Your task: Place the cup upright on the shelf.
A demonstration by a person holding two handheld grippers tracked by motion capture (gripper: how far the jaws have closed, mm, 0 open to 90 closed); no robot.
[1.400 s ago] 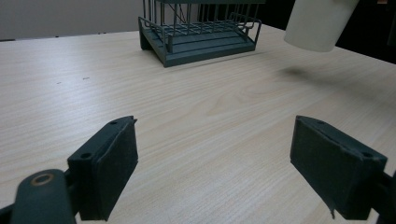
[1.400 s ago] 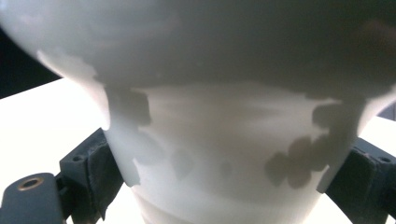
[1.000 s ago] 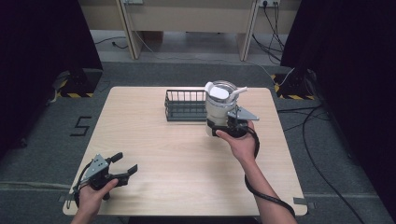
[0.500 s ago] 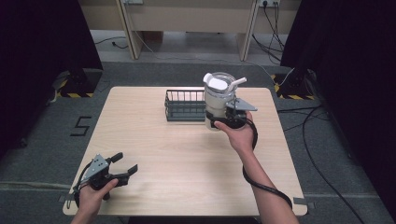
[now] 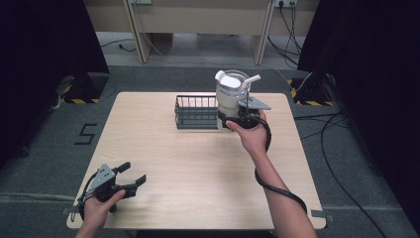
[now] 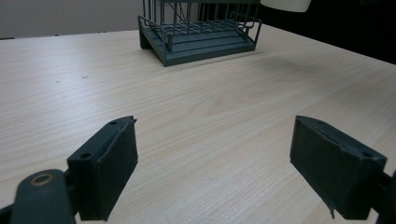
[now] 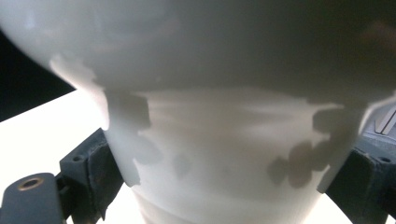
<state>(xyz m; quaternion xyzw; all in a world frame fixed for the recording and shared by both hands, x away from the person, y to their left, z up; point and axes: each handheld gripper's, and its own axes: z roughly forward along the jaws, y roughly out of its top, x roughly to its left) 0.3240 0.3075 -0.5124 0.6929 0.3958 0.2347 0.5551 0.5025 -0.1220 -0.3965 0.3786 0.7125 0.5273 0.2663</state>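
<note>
A white lidded cup (image 5: pixel 230 96) with a spout sticking out of its lid hangs above the table's far right part, just right of a dark wire basket (image 5: pixel 195 113). My right gripper (image 5: pixel 236 119) is shut on the cup's lower body; in the right gripper view the cup (image 7: pixel 224 154) sits between both pads of the right gripper (image 7: pixel 224 191). My left gripper (image 5: pixel 133 172) rests near the front left corner, open, with nothing between its fingers. In the left gripper view, the left gripper (image 6: pixel 215 172) faces the basket (image 6: pixel 201 42) far ahead.
The light wooden table (image 5: pixel 198 168) has bare wood between the two grippers. The cup's shadow falls on the wood right of the basket. Cables and dark curtains lie on the floor beyond the table's right side.
My right gripper has carried the cup upward and slightly left, toward the basket's right end. The left gripper has stayed where it was.
</note>
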